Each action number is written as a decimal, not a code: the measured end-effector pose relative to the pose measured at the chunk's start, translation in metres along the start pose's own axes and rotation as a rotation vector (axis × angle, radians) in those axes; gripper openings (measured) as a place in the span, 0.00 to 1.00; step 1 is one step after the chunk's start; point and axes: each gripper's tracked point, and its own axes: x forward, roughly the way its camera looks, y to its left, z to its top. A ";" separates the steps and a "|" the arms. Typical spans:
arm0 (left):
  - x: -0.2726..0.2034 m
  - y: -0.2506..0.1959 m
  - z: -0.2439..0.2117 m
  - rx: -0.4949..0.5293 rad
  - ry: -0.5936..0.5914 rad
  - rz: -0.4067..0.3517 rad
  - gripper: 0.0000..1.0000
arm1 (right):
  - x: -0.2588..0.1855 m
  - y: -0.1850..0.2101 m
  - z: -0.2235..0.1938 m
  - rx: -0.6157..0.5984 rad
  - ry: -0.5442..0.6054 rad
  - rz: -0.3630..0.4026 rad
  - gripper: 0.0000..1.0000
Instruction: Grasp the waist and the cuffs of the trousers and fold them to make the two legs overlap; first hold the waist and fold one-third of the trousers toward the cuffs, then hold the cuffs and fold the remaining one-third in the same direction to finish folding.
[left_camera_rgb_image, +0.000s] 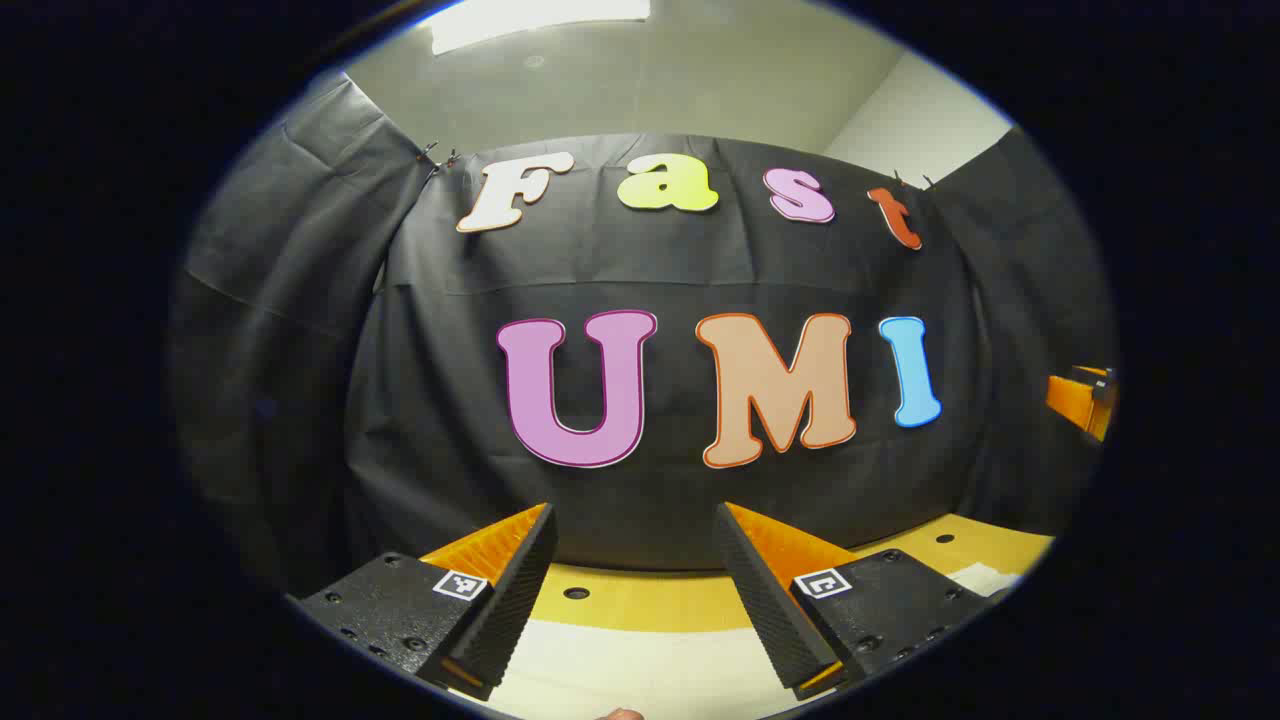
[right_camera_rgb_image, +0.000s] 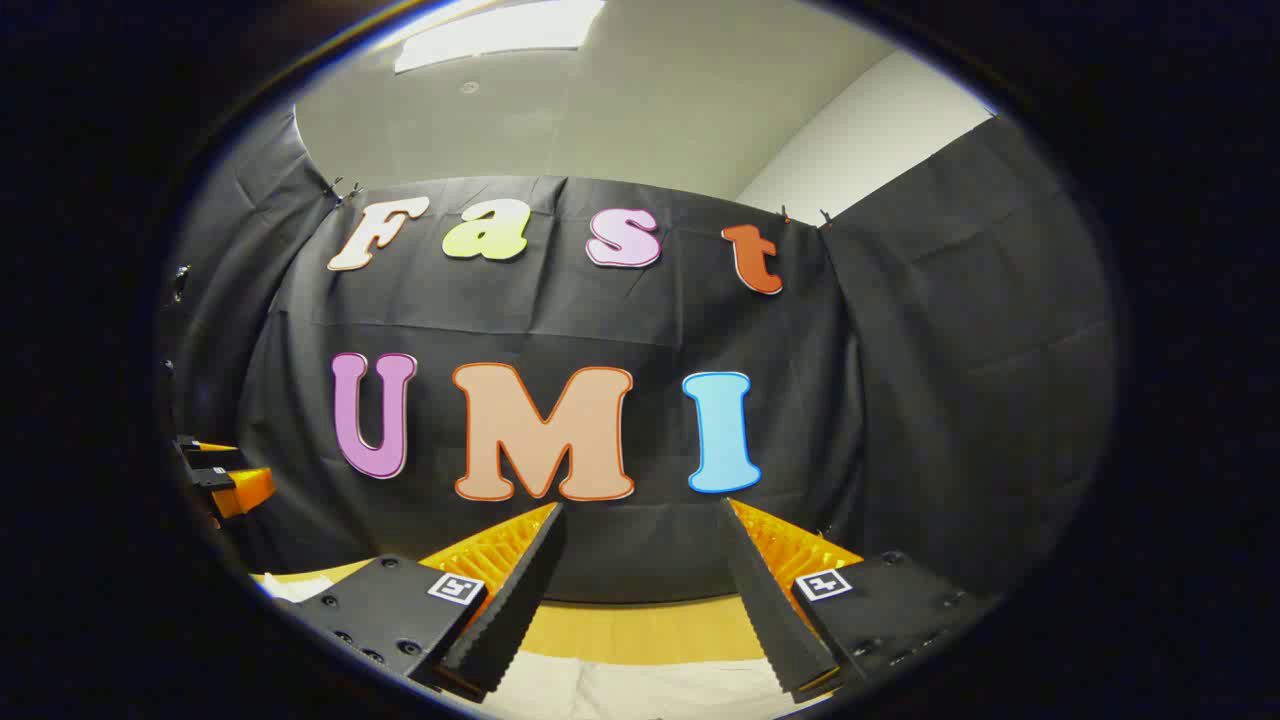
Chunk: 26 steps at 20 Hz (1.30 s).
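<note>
The trousers (left_camera_rgb_image: 640, 665) are pale cream cloth lying on the yellow wooden table (left_camera_rgb_image: 660, 605), low in the left gripper view, just beneath my left gripper (left_camera_rgb_image: 635, 510). That gripper is open, held level above the cloth, with nothing between its fingers. In the right gripper view the same cream trousers (right_camera_rgb_image: 640, 692) lie under my right gripper (right_camera_rgb_image: 643, 505), also open and holding nothing. Each gripper appears far off at the edge of the other's view: the right gripper (left_camera_rgb_image: 1082, 400) and the left gripper (right_camera_rgb_image: 222, 480). Most of the trousers are hidden below the frames.
The table top has small round holes (left_camera_rgb_image: 576, 593) and ends at the black cloth wall (left_camera_rgb_image: 640, 500) close behind it. Black cloth also hangs on both sides. A pale ceiling with a light panel (right_camera_rgb_image: 500, 30) is overhead.
</note>
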 end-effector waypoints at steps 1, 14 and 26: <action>0.000 -0.002 0.002 -0.008 -0.007 -0.001 0.95 | 0.002 -0.005 0.001 -0.008 -0.001 -0.008 0.97; 0.009 0.004 0.000 -0.025 0.001 0.031 0.94 | 0.013 -0.030 -0.003 -0.029 0.018 -0.039 0.97; 0.013 0.009 -0.007 -0.023 0.010 0.049 0.95 | -0.001 -0.053 -0.040 -0.140 0.098 -0.009 0.97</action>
